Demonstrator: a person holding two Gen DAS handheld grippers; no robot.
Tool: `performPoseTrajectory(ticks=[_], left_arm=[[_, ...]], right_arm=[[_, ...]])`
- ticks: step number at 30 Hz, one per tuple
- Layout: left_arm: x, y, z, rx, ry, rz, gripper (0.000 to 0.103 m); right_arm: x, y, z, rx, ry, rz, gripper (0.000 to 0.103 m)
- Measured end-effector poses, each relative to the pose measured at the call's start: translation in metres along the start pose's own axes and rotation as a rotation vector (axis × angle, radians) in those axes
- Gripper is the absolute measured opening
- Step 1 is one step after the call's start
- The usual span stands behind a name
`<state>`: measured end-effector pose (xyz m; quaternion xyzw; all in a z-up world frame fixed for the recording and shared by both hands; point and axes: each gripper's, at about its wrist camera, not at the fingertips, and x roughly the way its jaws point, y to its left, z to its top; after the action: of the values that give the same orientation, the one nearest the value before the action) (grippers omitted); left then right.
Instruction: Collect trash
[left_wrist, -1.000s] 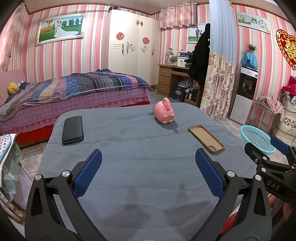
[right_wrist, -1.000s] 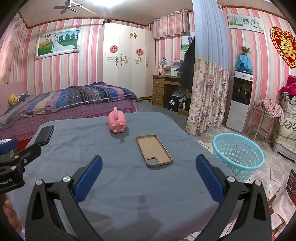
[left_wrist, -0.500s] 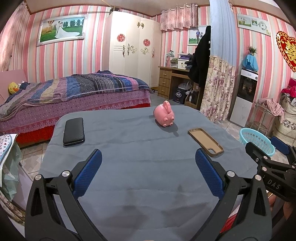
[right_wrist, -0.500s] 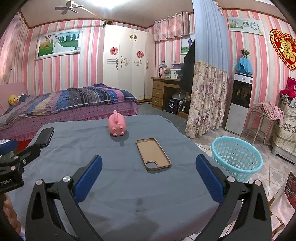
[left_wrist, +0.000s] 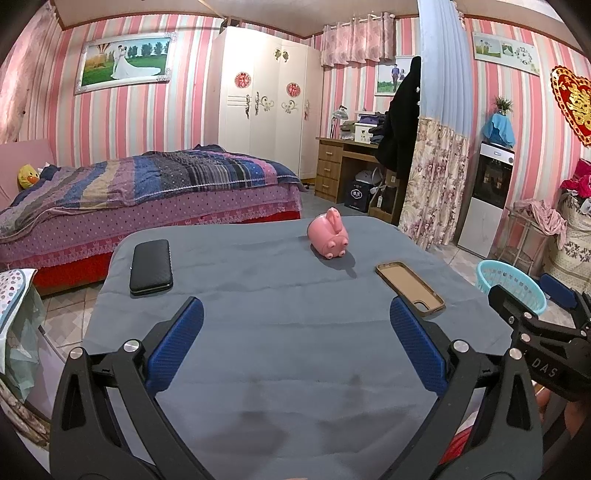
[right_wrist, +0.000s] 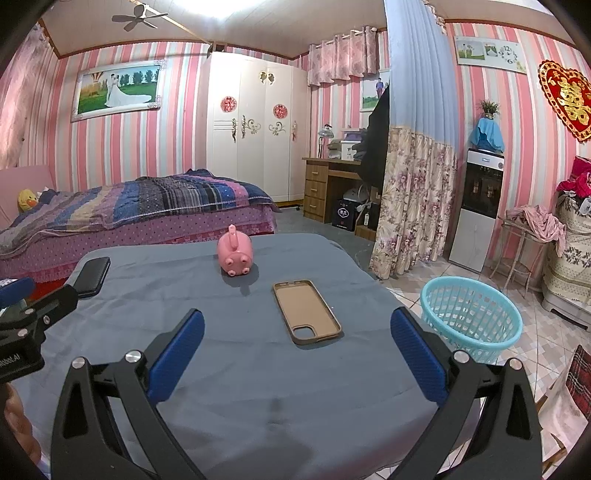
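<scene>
A table with a grey-blue cloth (left_wrist: 280, 332) (right_wrist: 258, 369) holds a pink pig toy (left_wrist: 330, 238) (right_wrist: 235, 252), a tan phone case (left_wrist: 409, 288) (right_wrist: 306, 311) and a black phone (left_wrist: 151, 266) (right_wrist: 92, 276). A turquoise basket (right_wrist: 471, 319) (left_wrist: 511, 280) stands on the floor right of the table. My left gripper (left_wrist: 295, 345) is open and empty above the near part of the cloth. My right gripper (right_wrist: 297, 349) is open and empty, just short of the tan case. Each gripper shows at the edge of the other's view.
A bed (left_wrist: 147, 195) lies behind the table at the left. A desk (right_wrist: 332, 184), a flowered curtain (right_wrist: 413, 206) and a water dispenser (right_wrist: 476, 206) stand at the back right. A bag (left_wrist: 16, 325) hangs left of the table.
Both grippers have risen and tilted slightly; the table objects sit a little lower in view. Nothing on the table has moved.
</scene>
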<state>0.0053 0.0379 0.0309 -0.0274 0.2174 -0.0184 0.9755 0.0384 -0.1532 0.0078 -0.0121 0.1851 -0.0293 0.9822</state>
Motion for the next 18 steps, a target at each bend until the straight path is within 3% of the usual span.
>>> performPoseTrajectory(ticks=[18], left_arm=[[-0.0027,0.0036,0.0004,-0.001,-0.005,0.003,0.098]], right_arm=[[-0.0015,0.0007,0.0011,0.002,-0.001,0.002,0.099]])
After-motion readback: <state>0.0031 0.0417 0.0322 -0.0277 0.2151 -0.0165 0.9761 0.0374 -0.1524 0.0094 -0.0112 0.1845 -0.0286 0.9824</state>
